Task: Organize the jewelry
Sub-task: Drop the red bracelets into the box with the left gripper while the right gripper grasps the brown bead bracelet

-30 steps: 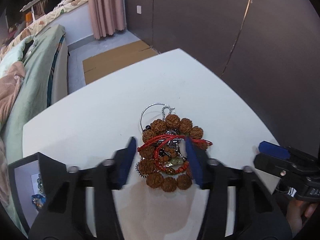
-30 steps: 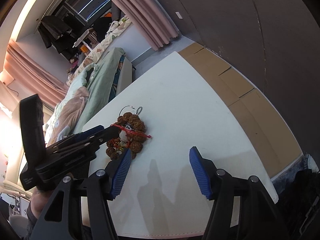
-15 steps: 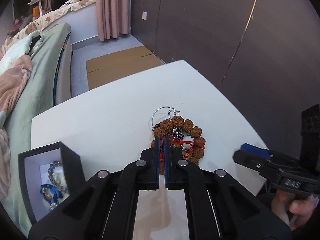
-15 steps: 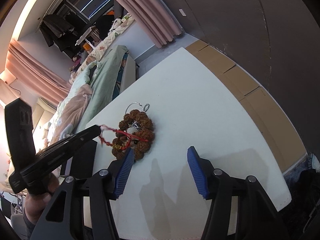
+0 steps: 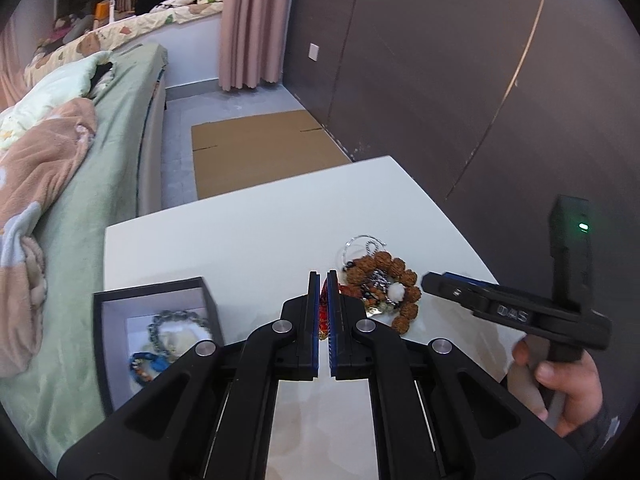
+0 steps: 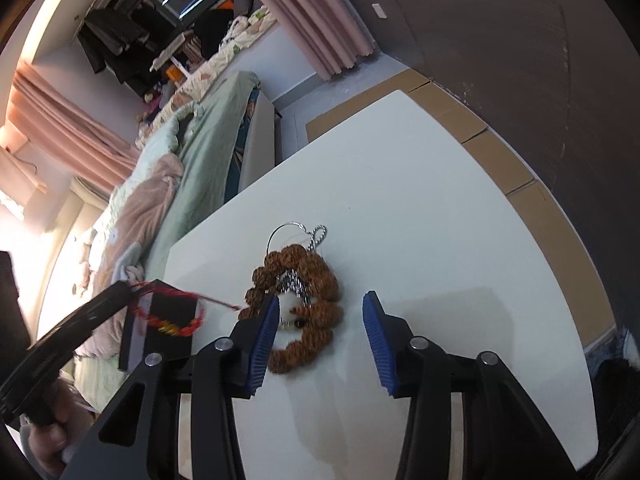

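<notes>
One red cord bracelet is lifting clear of the pile near the tabletop's right edge, my left gripper pinching it shut, swinging toward the box at the left edge, while my right gripper is hanging wide open, empty.

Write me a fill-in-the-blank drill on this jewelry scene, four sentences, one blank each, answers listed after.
1. The left tool is shut on a thin ____ string bracelet.
2. The right tool has its jaws ____ above the pile.
3. The brown knobbly seed-bead bracelet lies on the ____ table.
4. The open black jewelry box already holds a ____ bead bracelet and a grey one.

Missing words: red; open; white; blue
</notes>
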Tool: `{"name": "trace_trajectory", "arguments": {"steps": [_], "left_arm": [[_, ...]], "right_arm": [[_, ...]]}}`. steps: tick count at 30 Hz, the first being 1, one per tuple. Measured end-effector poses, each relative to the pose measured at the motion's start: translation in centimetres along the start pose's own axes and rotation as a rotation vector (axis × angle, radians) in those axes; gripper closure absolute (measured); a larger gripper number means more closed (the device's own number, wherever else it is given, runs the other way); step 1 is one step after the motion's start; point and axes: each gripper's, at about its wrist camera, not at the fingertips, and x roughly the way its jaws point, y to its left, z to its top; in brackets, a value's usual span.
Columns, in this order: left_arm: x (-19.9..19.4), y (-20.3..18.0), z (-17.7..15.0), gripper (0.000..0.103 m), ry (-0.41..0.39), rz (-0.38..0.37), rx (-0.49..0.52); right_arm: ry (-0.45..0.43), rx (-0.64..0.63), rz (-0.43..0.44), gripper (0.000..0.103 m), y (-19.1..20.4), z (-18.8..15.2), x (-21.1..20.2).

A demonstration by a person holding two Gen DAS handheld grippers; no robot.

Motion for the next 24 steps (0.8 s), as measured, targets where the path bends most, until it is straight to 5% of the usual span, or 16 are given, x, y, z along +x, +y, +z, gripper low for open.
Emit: {"name": "trace_trajectory", "arguments": {"steps": [10, 14, 24], "left_arm": [[-2.9, 3.8, 0.5, 0.098, -0.041, 0.038, -0.082], [-4.2, 5.6, 0.2, 0.098, -0.055, 0.056, -0.122], [-6.8, 8.6, -1.2, 0.098, -0.08, 0.05, -0.187]], "right_arm": [[0.171, -0.091, -0.084, 0.065, 2.0, 2.6, 4.9], [0.16, -0.082, -0.099, 0.084, 2.3, 2.5, 4.3], [0.069, -0.12, -0.027, 0.085, 6.0, 2.0, -1.0]]}}
